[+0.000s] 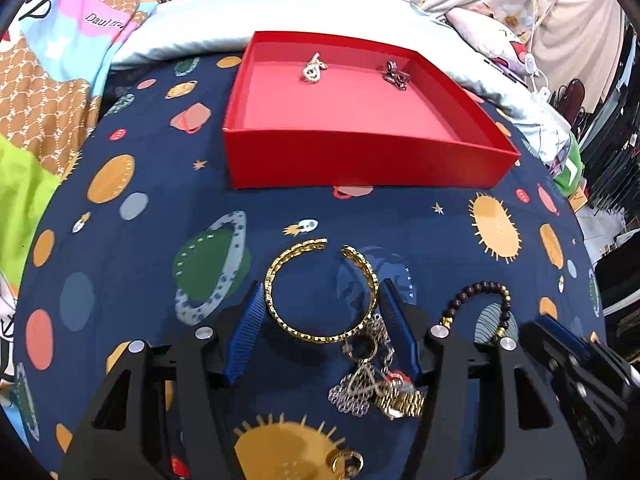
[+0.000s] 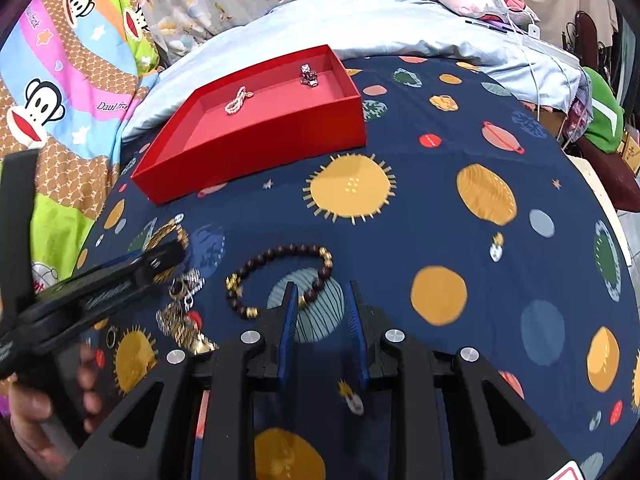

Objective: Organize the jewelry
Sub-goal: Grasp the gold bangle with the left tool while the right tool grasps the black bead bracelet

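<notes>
A: The left gripper (image 1: 320,312) has its fingers spread around the open gold chain-link cuff bangle (image 1: 320,292) on the space-print bed sheet (image 1: 400,216). Closing could snag the tangled silver-and-gold chain pile (image 1: 376,380) touching it

B: The right gripper (image 2: 322,320), fingers parted and empty, hovers by the dark beaded bracelet (image 2: 280,276); the red cardboard tray (image 1: 360,152) lies well beyond

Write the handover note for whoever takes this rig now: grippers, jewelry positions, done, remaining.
Left gripper: open, jaws on either side of the gold cuff bangle on the space-print cloth, not yet closed.
Right gripper: open, empty, near the dark beaded bracelet.
Done: pearl piece and dark metallic piece lie in the red box.
Left: bangle, beaded bracelet, the tangled chain and gold watch pile, and a small gold ring at the cloth's near edge.
</notes>
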Demonstrator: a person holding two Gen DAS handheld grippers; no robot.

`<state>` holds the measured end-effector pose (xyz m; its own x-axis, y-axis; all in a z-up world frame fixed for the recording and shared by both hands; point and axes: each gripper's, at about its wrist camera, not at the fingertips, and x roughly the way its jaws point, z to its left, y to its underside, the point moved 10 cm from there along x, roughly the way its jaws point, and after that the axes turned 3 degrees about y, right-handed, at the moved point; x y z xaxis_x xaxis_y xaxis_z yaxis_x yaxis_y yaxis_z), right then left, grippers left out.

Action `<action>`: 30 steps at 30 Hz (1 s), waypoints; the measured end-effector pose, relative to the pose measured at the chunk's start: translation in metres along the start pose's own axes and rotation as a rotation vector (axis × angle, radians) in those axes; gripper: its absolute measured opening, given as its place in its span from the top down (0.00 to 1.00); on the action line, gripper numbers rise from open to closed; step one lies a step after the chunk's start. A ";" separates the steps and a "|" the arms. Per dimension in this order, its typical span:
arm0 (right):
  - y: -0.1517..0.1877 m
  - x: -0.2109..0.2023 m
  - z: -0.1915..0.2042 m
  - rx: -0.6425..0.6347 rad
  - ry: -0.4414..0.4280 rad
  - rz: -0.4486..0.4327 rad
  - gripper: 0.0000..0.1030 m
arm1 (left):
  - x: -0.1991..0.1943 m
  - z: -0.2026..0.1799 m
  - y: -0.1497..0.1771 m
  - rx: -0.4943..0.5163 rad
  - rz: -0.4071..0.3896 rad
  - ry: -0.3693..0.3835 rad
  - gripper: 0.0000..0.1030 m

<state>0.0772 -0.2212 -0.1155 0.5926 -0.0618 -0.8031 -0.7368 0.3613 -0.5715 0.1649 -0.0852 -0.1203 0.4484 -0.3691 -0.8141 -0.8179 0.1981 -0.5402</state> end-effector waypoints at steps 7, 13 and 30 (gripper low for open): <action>-0.010 0.019 -0.001 -0.005 0.030 0.007 0.77 | -0.022 0.001 0.001 0.010 -0.019 0.003 0.45; -0.010 0.027 -0.001 -0.030 0.057 0.010 0.81 | -0.026 -0.002 0.004 0.012 -0.012 0.019 0.45; -0.018 0.001 -0.009 -0.005 0.051 -0.043 0.93 | -0.039 -0.009 0.005 0.004 -0.014 0.049 0.45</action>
<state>0.0881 -0.2356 -0.1075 0.6066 -0.1243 -0.7853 -0.7126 0.3529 -0.6063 0.1404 -0.0778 -0.0898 0.4417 -0.4163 -0.7948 -0.8100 0.1959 -0.5528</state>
